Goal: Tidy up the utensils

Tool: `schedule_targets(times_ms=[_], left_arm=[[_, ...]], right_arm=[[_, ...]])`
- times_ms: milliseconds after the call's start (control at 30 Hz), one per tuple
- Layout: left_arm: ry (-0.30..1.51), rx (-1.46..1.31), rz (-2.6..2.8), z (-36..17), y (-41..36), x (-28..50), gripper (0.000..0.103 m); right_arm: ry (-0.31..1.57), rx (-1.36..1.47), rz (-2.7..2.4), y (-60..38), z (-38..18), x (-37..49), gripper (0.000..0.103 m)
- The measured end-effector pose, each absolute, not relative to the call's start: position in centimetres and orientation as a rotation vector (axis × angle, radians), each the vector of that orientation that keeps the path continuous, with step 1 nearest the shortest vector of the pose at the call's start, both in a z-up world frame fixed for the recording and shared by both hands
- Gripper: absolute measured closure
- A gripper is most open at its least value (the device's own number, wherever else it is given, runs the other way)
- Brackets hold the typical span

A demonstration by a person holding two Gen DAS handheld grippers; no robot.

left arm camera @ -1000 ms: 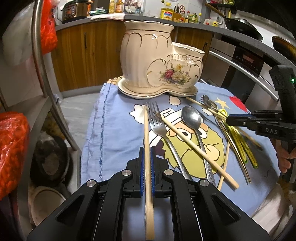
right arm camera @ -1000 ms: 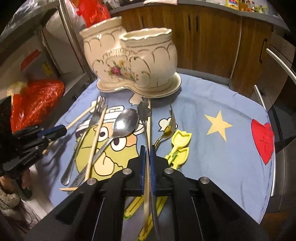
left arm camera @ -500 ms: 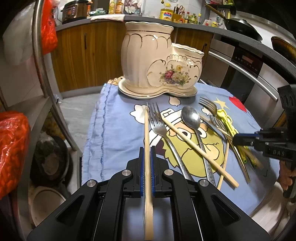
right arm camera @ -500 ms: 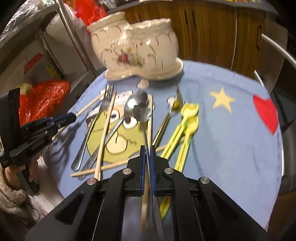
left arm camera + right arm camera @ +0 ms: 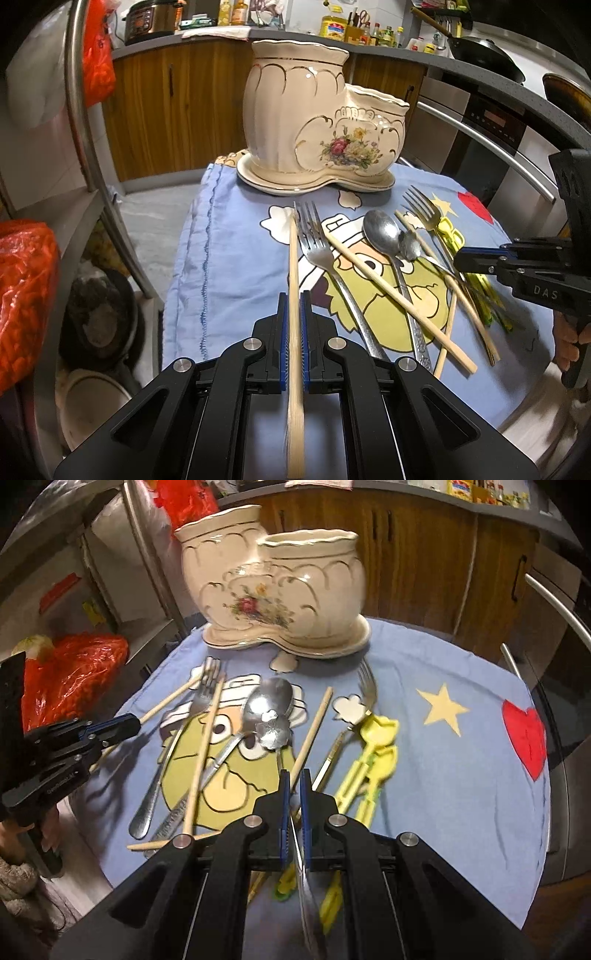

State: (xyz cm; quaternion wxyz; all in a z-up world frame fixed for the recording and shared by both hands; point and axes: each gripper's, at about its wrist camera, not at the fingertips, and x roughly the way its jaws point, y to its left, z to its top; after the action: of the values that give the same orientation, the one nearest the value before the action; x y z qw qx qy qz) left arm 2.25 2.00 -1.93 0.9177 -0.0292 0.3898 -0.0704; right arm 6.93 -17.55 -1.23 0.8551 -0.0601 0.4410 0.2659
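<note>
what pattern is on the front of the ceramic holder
Cream ceramic holder with gold scrollwork and a floral bouquet; clearest in the left wrist view.

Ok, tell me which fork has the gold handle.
The fork lying beside the yellow utensils. Its handle is gold; the other fork, near the left gripper, is all silver with a patterned handle.

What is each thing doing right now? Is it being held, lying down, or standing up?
Left tongs: shut on a wooden chopstick.
Right tongs: shut on a flower-headed spoon.
Ceramic holder: upright on its saucer; nothing sticks out of it.
Big spoon: lying flat, bowl up.
Silver fork: lying flat on the cloth.
Gold fork: lying flat.
Yellow plastic utensils: lying side by side.
</note>
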Motion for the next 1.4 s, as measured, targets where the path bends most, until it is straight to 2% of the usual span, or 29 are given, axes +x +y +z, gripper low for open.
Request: schedule_targets(times_ms=[133, 200, 233, 533, 1100, 1400], left_arm=[[0.802, -0.061, -0.147, -2.0, 2.0, 2.3, 0.097], [0.801, -0.064, -0.148, -2.0, 2.0, 2.3, 0.097], [0.802, -0.066, -0.149, -2.0, 2.1, 2.3, 0.097], [0.798, -0.072, -0.151, -1.9, 2.2, 2.2, 0.097], [0.800, -0.067, -0.150, -2.1, 2.1, 2.4, 0.097], [0.797, -0.081, -0.148, -2.1, 2.7, 2.3, 0.097]], right_arm=[[0.914, -0.198, 0.569, -16.2, -1.2, 6.8, 0.094], [0.915, -0.232, 0.569, -15.6, -1.3, 6.8, 0.086], [0.919, -0.242, 0.575, -15.5, -1.3, 6.9, 0.085], [0.985, -0.238, 0.625, -15.5, -1.9, 5.9, 0.085], [1.001, -0.245, 0.628, -16.6, -1.6, 4.1, 0.086], [1.026, -0.340, 0.597, -16.1, -1.7, 3.7, 0.087]])
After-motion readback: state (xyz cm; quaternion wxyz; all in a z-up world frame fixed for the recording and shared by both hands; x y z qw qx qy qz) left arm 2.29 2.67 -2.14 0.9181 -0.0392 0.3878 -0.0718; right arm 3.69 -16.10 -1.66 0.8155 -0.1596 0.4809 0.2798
